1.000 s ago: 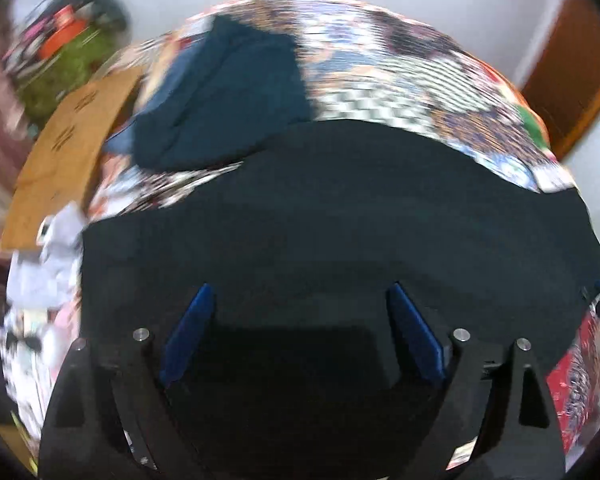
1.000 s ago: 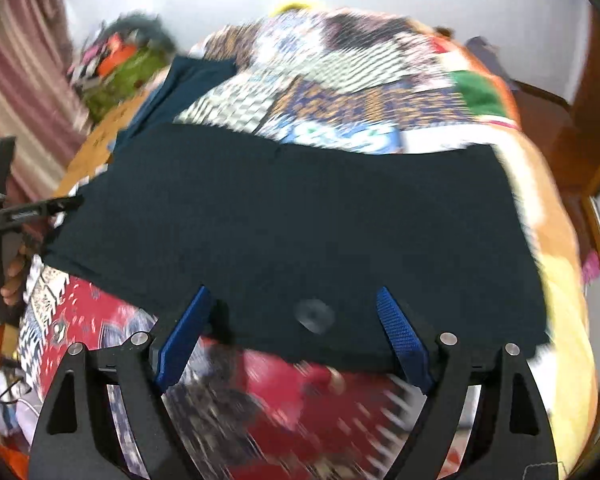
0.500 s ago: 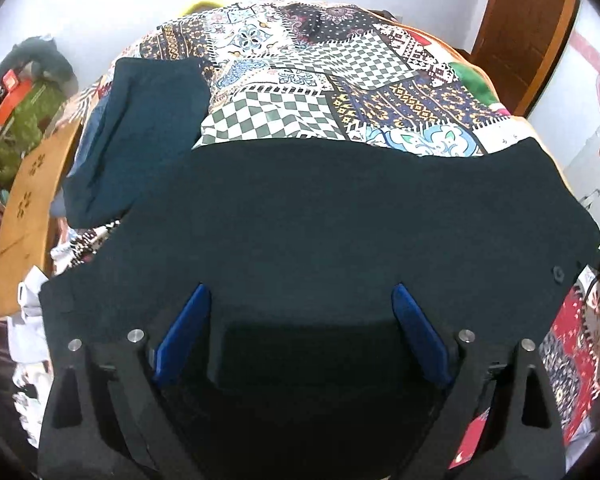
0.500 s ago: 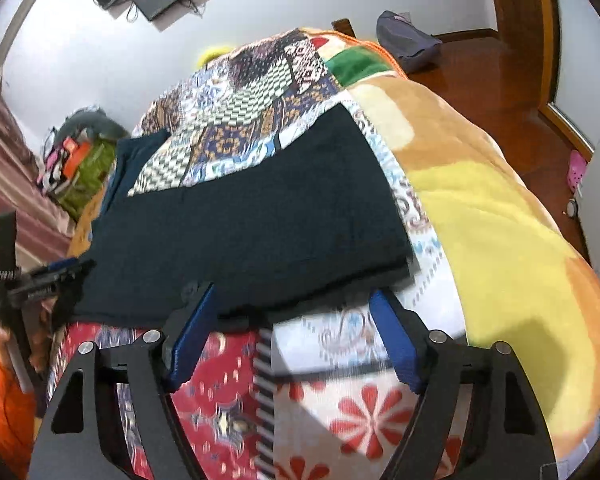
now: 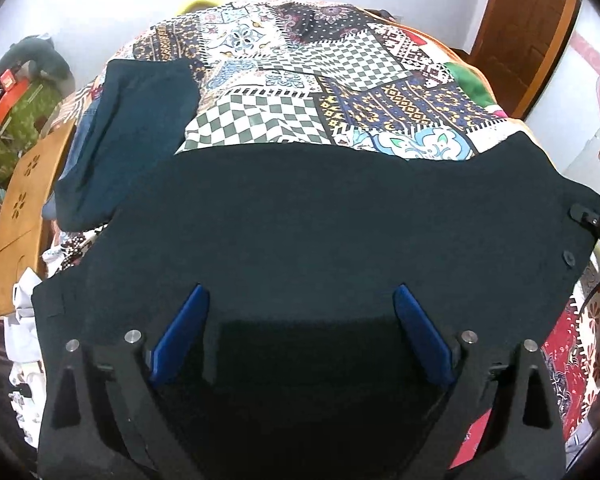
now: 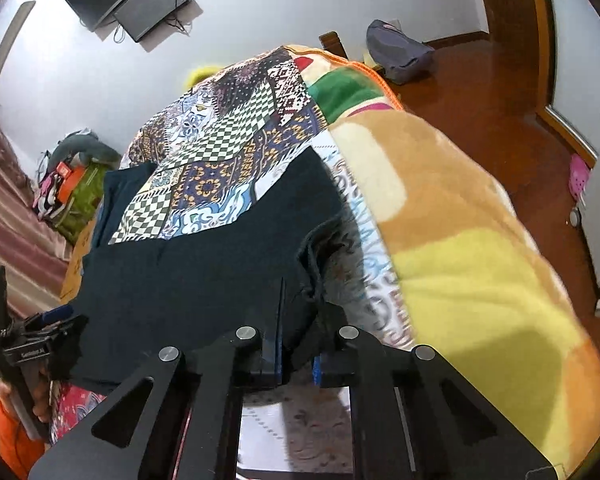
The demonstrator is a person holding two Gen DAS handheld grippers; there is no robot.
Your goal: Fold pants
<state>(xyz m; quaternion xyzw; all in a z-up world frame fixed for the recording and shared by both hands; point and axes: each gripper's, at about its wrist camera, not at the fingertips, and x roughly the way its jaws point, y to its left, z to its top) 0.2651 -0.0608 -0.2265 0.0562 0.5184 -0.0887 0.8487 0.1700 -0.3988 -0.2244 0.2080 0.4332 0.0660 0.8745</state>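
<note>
Dark navy pants (image 5: 320, 220) lie spread flat across a patchwork bed cover (image 5: 320, 64); they also show in the right wrist view (image 6: 204, 276). My left gripper (image 5: 300, 316) is open, its blue fingers (image 5: 180, 332) hovering over the near edge of the pants. My right gripper (image 6: 296, 344) is shut on the near right corner of the pants, and the cloth bunches up there. The left gripper also shows in the right wrist view (image 6: 40, 336), and the right one at the right edge of the left wrist view (image 5: 592, 220).
A second dark folded garment (image 5: 128, 136) lies at the bed's far left. A wooden board (image 5: 24, 200) and a pile of bags (image 5: 16, 112) stand left of the bed. A yellow-orange blanket (image 6: 480, 260) covers the bed's right side. A grey bag (image 6: 396, 56) lies on the wooden floor.
My right gripper has moved to the right corner of the pants and shut on it, lifting the cloth. My left gripper has stayed open over the pants' near edge.
</note>
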